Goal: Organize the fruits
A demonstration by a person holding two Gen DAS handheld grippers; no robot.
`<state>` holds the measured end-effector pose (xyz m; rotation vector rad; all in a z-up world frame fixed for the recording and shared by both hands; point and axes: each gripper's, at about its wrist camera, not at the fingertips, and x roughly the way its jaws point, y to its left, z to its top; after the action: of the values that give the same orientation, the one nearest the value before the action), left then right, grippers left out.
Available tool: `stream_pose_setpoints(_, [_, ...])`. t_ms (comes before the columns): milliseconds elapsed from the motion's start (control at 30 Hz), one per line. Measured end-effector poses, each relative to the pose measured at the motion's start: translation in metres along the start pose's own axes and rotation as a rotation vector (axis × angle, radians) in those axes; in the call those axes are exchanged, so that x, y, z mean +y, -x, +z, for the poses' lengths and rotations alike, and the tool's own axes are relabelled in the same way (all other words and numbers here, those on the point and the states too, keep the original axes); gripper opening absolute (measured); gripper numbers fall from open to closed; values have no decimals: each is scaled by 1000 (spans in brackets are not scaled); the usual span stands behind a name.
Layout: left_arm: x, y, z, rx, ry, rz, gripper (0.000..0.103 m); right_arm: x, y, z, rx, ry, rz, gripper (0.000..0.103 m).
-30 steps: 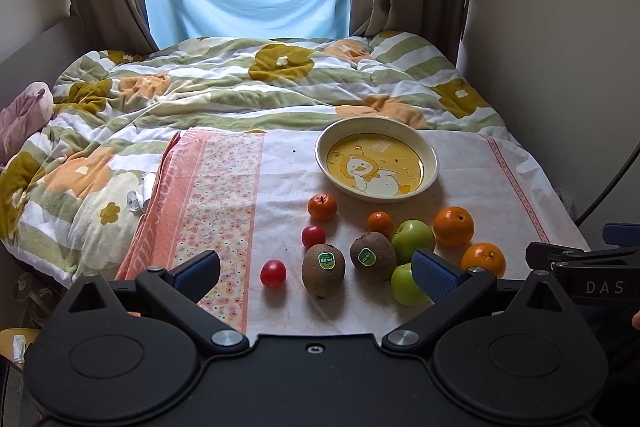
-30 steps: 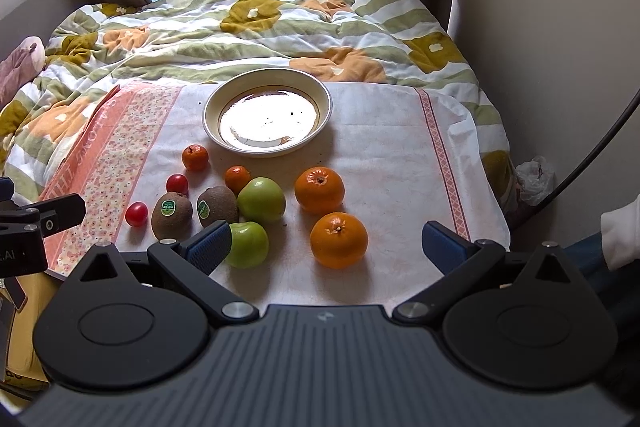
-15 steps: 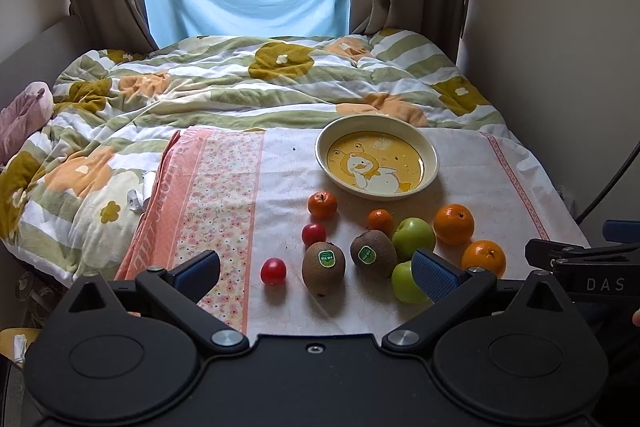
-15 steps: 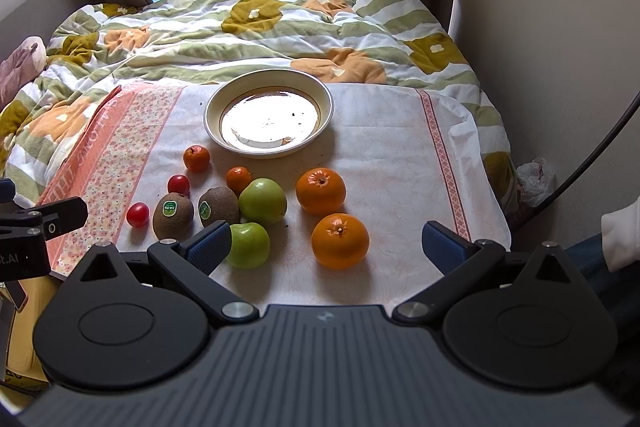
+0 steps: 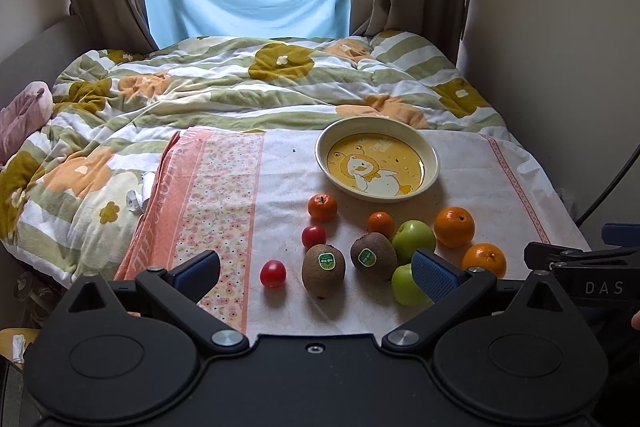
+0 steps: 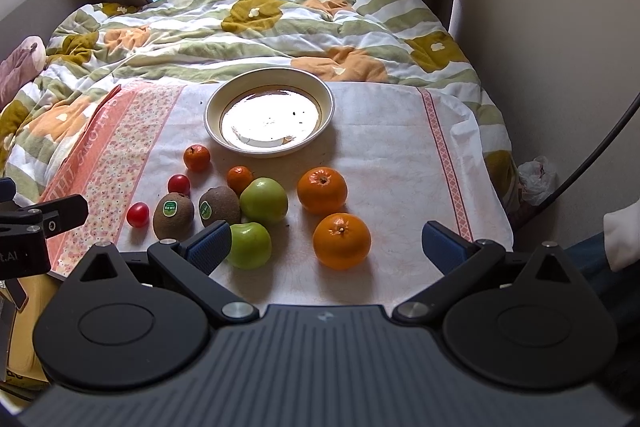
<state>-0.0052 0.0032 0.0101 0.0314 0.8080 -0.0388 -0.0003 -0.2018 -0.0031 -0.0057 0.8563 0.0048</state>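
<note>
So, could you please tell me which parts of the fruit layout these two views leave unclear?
- Near green apple: in the left wrist view, its right side is hidden behind a pad of the left tongs.
- The same apple in the right wrist view: its left edge is covered by a pad of the right tongs.
- Plate: glare whitens its centre in the right wrist view.
- Kiwi stickers: text too small to read.

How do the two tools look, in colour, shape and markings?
Both are matte black, with two round housings and angled fingers ending in blue ribbed pads. The left tool has a smooth base; the right tool has a ridged grey one and white letters "DAS" on its side. A white sleeve shows.
</note>
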Motion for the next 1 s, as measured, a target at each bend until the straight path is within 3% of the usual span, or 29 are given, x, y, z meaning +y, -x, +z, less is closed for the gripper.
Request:
stream_pose_setpoints(733, [0,-4,9,3,-34,-4,103,-8,5,5,22,-29,-25,103])
stream_pose_setpoints(1000, [-13,-28,2,9,-94,-86,103,-32,-12,-6,21,-50,-45,103])
